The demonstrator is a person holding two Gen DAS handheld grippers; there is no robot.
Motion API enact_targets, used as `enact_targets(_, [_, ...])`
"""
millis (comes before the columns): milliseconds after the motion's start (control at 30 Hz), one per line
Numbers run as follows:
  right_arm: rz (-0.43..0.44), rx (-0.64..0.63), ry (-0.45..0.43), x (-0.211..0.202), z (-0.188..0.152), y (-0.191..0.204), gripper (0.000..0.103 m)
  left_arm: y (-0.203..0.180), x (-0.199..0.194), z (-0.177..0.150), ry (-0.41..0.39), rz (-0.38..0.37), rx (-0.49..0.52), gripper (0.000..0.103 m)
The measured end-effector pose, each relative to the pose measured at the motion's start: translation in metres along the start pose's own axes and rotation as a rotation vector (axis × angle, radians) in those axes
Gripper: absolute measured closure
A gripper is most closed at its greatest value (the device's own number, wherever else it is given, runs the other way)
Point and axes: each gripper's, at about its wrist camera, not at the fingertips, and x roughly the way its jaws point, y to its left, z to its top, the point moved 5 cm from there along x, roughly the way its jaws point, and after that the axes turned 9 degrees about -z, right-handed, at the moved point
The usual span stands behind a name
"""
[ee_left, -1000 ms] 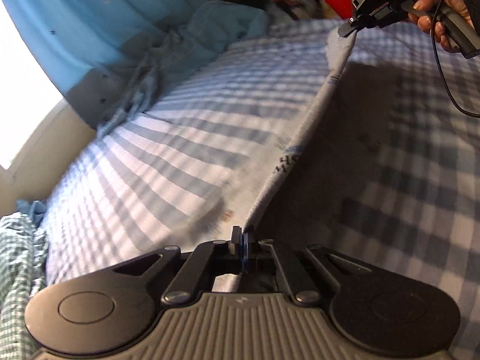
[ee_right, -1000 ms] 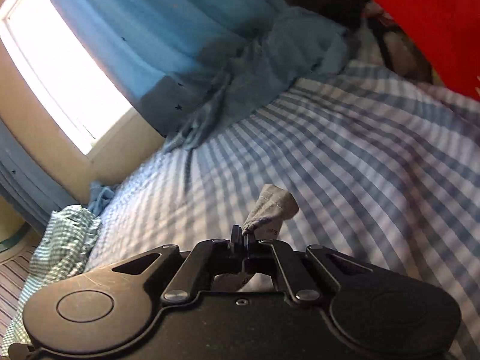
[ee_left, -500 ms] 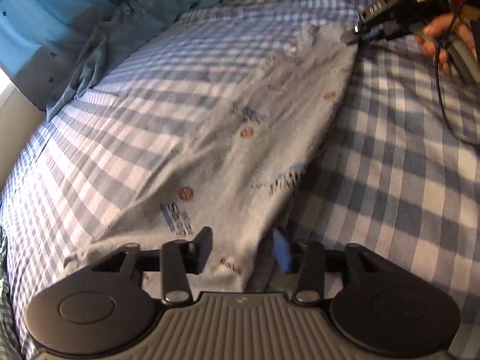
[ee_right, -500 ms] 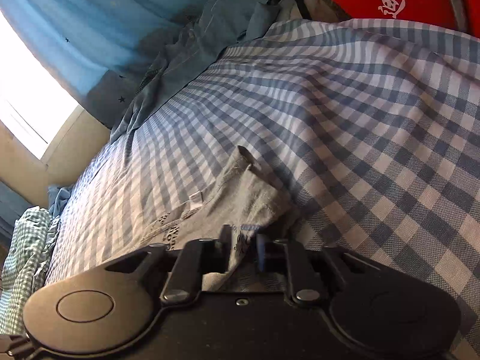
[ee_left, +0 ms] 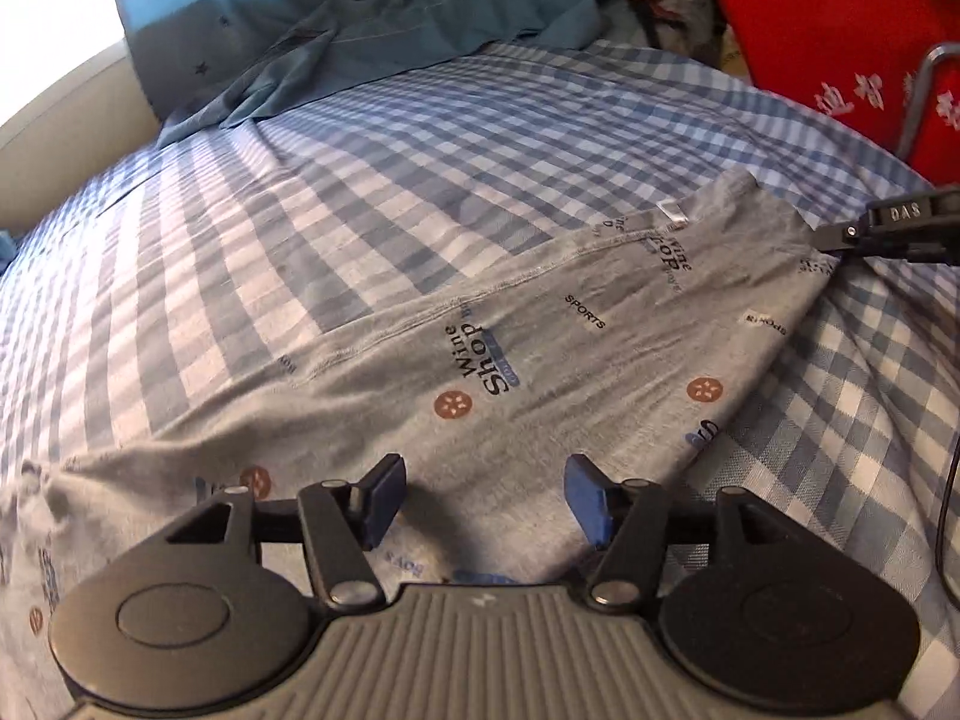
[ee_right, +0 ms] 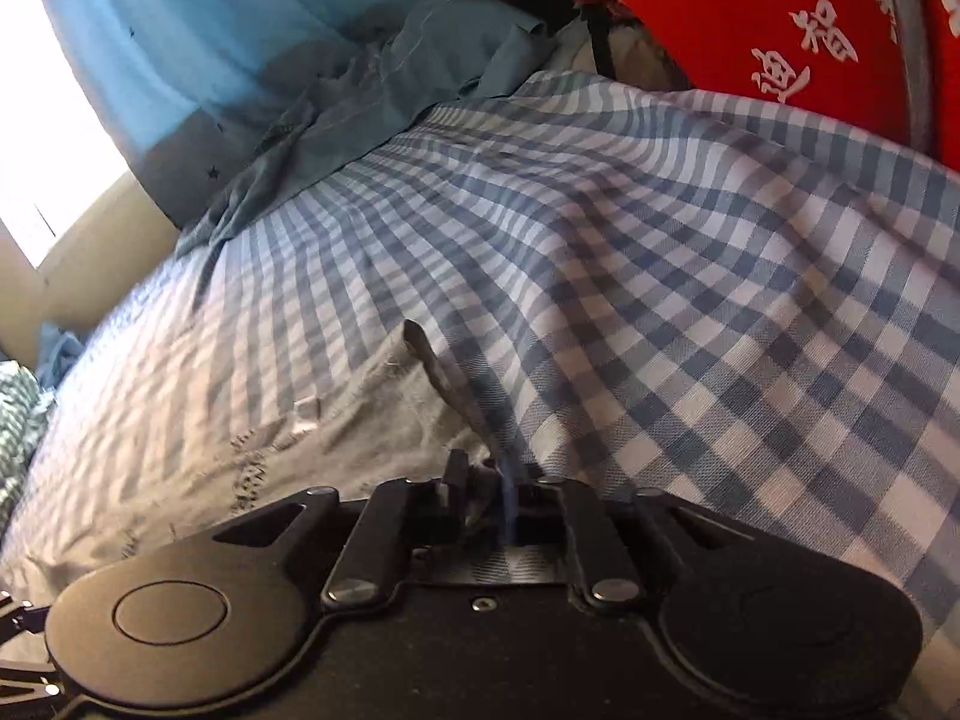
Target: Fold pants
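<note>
Since last frames we lower pants (ee_left: 540,348) flat onto checked bedsheet (ee_left: 360,168); left gripper (ee_left: 480,498) jaws now spread, cloth released. Right gripper (ee_right: 480,480) at far right corner, jaws near-closed (still pinching hem, we judge). Next fold possible.

The pants (ee_left: 540,348) run off the left edge in the left view. The right gripper (ee_left: 840,237) is cut off at the right edge. Its own body hides the pinched cloth.
</note>
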Motion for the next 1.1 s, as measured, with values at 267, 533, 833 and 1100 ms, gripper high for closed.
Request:
enact_targets(267, [0.09,-0.401,-0.121,-0.029,-0.006,0.068,0.042,0.077,-0.065,-0.045,-0.024,0.282,-0.267,0.022])
enact_targets(533, [0.14,-0.574,0.05,0.007,-0.049,0.111,0.035,0.143,-0.1,-0.129,0.098,0.396,-0.477,0.02])
enact_targets(833, [0.225,-0.621,-0.02,-0.017,-0.034,0.144,0.021,0.165,-0.15,-0.125,-0.037,0.407,-0.507,0.013])
enact_targets(1100, [0.25,-0.801,0.064,0.0,-0.096,0.199,0.017,0.191,-0.126,-0.157,0.112,0.484,-0.551,0.024])
